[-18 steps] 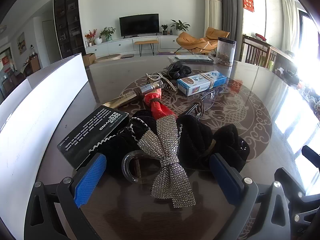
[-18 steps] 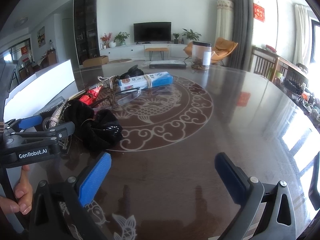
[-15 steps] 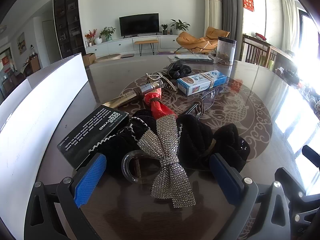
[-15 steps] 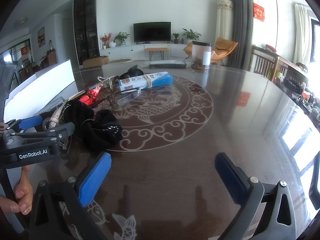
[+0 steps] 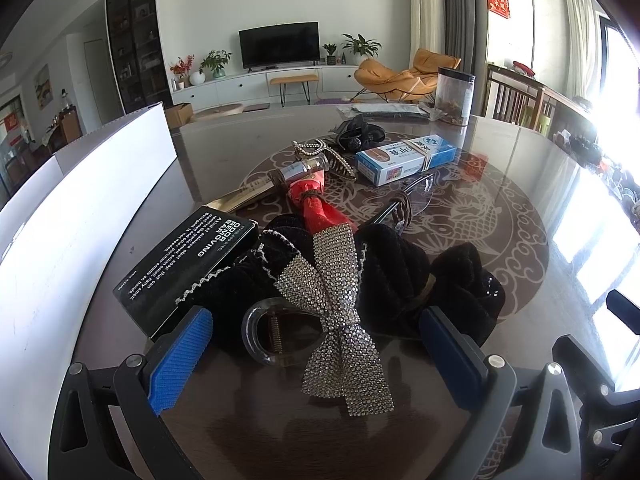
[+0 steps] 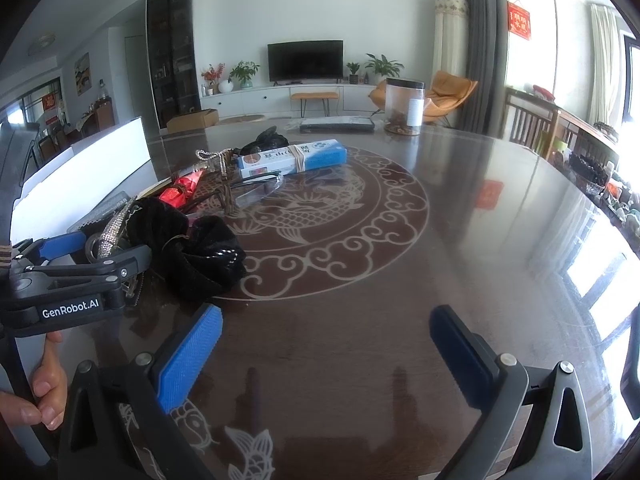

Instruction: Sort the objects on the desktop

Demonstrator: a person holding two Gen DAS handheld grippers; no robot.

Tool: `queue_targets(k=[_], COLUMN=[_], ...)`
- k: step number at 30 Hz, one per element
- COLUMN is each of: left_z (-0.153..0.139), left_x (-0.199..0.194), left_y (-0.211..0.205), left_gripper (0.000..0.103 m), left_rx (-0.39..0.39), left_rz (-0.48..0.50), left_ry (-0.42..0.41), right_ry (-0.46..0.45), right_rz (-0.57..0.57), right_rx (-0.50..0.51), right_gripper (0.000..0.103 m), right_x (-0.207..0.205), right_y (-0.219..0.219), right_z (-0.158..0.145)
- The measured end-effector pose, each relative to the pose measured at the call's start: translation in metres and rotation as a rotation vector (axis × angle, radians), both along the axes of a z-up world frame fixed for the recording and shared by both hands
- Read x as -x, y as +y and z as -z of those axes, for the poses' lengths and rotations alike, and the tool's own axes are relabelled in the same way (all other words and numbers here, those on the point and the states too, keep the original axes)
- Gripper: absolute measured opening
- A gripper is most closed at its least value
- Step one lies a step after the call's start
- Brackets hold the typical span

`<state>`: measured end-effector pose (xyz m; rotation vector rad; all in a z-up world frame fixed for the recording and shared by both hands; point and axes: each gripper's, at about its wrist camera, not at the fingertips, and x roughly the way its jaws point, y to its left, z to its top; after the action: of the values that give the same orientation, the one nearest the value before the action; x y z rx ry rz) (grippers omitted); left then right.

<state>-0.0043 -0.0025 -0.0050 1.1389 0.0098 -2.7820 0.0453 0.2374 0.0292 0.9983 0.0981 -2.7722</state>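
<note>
A rhinestone bow hair clip (image 5: 334,300) with a clear plastic clasp lies on black velvet scrunchies (image 5: 400,272). My left gripper (image 5: 316,344) is open, its blue pads either side of the bow, just short of it. Behind lie a black soap box (image 5: 188,264), a red item (image 5: 320,208), glasses (image 5: 412,196), a blue toothpaste box (image 5: 404,158) and a gold tube (image 5: 256,190). My right gripper (image 6: 328,352) is open and empty above bare table, right of the scrunchies (image 6: 200,248). The left gripper shows in the right wrist view (image 6: 80,256).
A white box wall (image 5: 80,208) runs along the table's left side. A clear jar (image 5: 454,96) and a flat dark packet (image 5: 384,110) stand at the far edge. A black hair piece (image 5: 358,134) lies behind the toothpaste box. The dark patterned table (image 6: 440,240) extends right.
</note>
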Motion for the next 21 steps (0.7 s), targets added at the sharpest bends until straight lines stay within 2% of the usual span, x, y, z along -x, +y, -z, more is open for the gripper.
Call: queue_targets(k=[11,21], left_z=[0.0015,0.0011], left_x=[0.0015,0.0017], left_y=[0.0024,0.0036], left_gripper=[0.103,0.103], left_rx=[0.029,0.005], left_rz=[-0.002,0.007], left_ry=[-0.032,-0.033], right_ry=[-0.014,-0.027], right_rz=[-0.014,-0.009], right_rx=[-0.005,0.005], right_gripper=[0.103,0.103], right_x=[0.0006,0.0041], right_y=[-0.0016,-0.0007], right_z=[0.0024,0.0032])
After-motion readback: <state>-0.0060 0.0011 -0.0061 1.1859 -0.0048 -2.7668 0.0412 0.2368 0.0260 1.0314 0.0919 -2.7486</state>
